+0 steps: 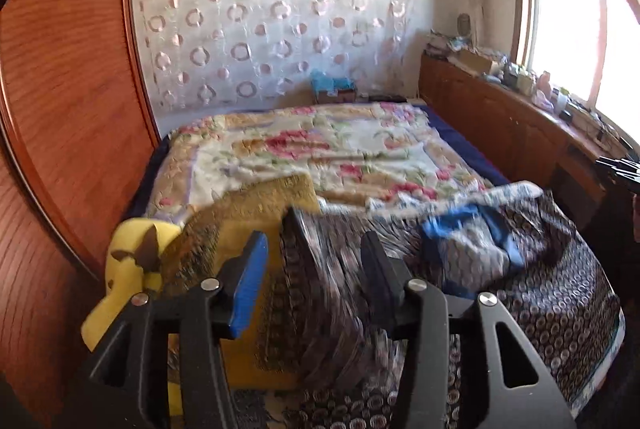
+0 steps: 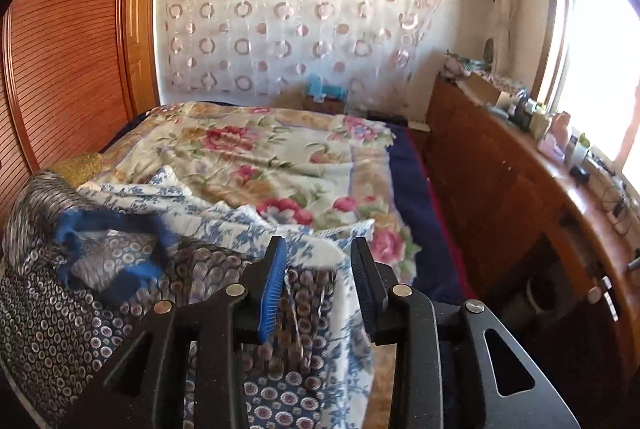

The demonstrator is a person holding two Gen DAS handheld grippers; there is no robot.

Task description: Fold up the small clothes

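Note:
A dark garment with a small circle print and blue trim (image 1: 532,269) lies crumpled on the near end of the bed; it also shows in the right wrist view (image 2: 60,317). My left gripper (image 1: 316,261) is open, with a raised fold of the garment (image 1: 320,269) between its fingers. My right gripper (image 2: 318,269) is open above the garment's right edge, where a strip of it (image 2: 304,305) lies over a blue-and-white floral cloth (image 2: 344,317).
A floral blanket (image 1: 320,149) covers the bed. A yellow plush toy (image 1: 128,269) and a mustard cushion (image 1: 260,197) sit at the left. A wooden wardrobe (image 1: 60,89) stands left, a cluttered wooden cabinet (image 2: 500,165) right under the window.

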